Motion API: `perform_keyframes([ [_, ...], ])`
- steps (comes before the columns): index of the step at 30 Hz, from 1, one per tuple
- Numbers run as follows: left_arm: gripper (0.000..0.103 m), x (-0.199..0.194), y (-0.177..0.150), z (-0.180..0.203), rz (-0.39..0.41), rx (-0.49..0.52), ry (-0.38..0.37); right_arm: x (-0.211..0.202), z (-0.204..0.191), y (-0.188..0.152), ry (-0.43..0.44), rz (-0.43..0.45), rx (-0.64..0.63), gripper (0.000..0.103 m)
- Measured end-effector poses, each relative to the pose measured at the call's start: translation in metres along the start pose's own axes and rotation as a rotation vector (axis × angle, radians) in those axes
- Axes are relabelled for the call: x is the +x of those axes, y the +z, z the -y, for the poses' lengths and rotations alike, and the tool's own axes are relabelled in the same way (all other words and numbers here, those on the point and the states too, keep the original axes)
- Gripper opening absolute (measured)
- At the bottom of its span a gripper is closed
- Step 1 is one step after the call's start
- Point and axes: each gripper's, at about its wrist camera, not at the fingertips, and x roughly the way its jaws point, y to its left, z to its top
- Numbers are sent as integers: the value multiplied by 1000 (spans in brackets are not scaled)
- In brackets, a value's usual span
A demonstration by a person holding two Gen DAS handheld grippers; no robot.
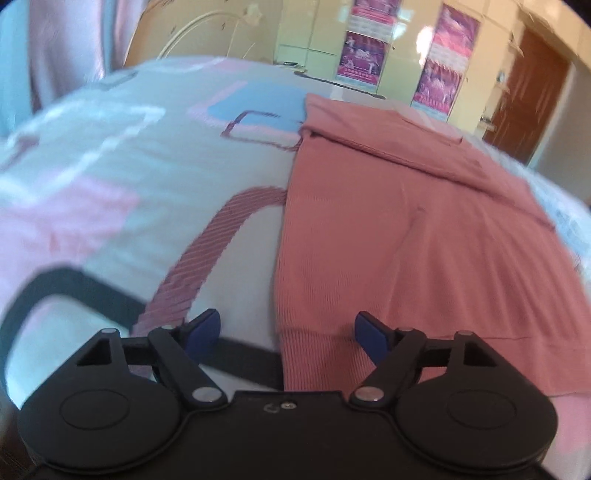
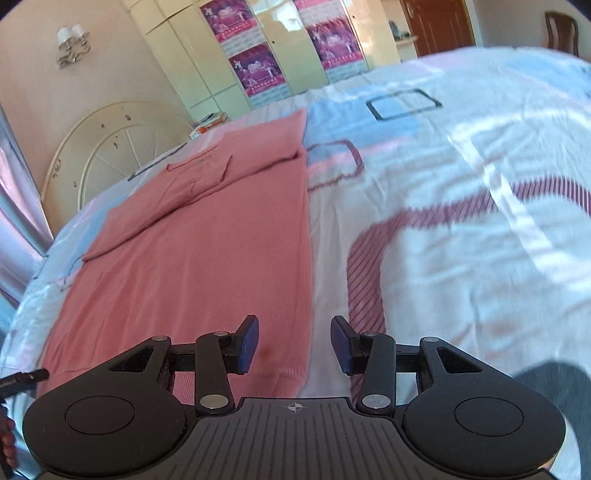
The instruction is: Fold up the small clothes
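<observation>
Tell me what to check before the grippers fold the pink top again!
1. Pink top lies flat on the bed: ok.
2. Sleeves already folded in at the far end: ok.
3. Left gripper open over the top's near corner: ok.
4. Right gripper open and empty above the other near corner: ok.
5. Top free of stains: not ok, a dark spot shows near the hem.
6. Hem gripped: not ok.

I count one pink garment [image 2: 207, 236] lying on one patterned bedsheet [image 2: 461, 206]. I hold two grippers: my left gripper [image 1: 288, 332] and my right gripper [image 2: 294, 343], each with two blue pads. Behind the bed I count one white headboard [image 2: 110, 147], one wall lamp [image 2: 72, 46], three purple posters [image 2: 258, 70] and one wooden chair [image 2: 561, 31].
</observation>
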Motion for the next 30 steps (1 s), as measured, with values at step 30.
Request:
perform_keyframes([
  [30,46,53,9,-33,-50,-414,-496,27,24,7,292,-105,224,43],
])
